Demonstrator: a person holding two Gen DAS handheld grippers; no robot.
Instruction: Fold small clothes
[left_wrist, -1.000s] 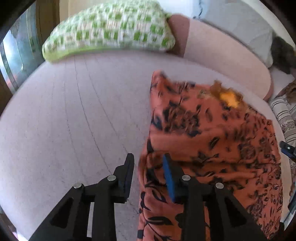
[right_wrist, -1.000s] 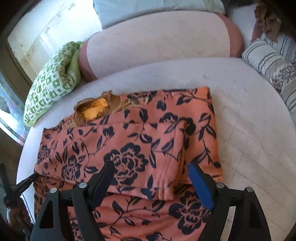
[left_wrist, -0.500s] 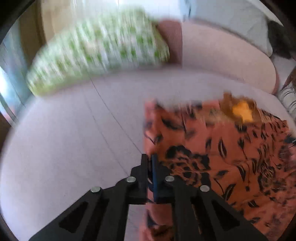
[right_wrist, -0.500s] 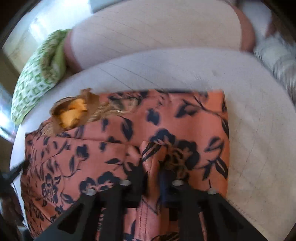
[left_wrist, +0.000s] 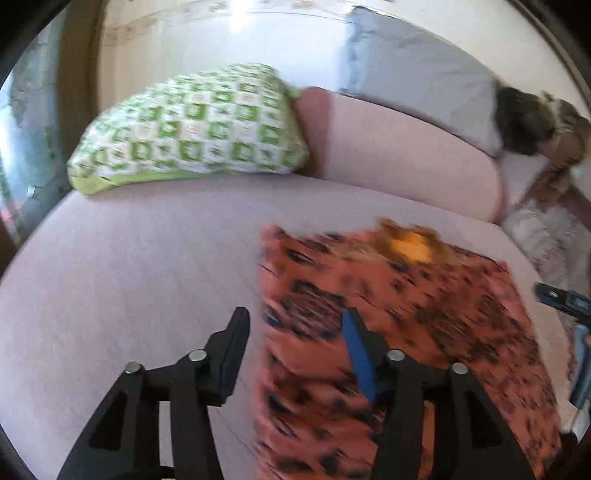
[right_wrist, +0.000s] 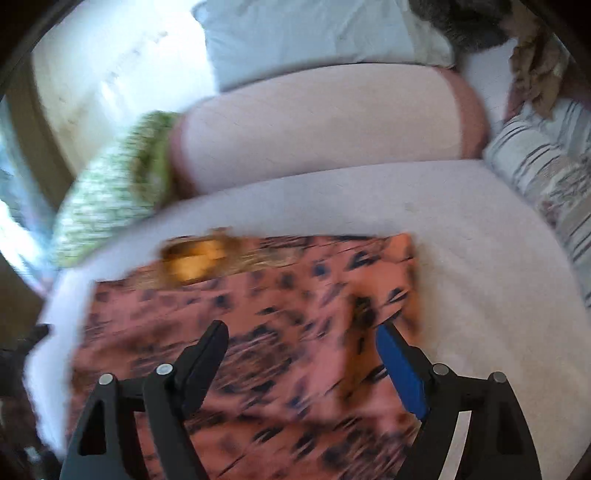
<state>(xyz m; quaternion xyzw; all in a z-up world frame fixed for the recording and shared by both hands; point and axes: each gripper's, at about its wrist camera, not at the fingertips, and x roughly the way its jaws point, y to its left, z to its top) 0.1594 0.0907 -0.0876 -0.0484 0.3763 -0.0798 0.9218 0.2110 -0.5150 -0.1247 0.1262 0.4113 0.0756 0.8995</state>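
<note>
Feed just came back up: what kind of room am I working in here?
Probably a bedroom or a living room daybed: a pink mattress with a long bolster, a green checked pillow, and the orange flowered garment laid flat on it.

Thin matt floral cloth garment (left_wrist: 406, 295) on a soft matt fabric bed (left_wrist: 129, 277); checked woven cotton-looking pillow (left_wrist: 192, 129).

The soft orange cloth garment with dark blue flowers (left_wrist: 406, 317) lies folded flat on the pale pink bed. It makes a neat, almost square shape. Its far edge has a brown frilly neck part with a yellow patch inside. In the right view (right_wrist: 280, 314) one folded edge lies straight on the right side. The picture is blurry.
</note>
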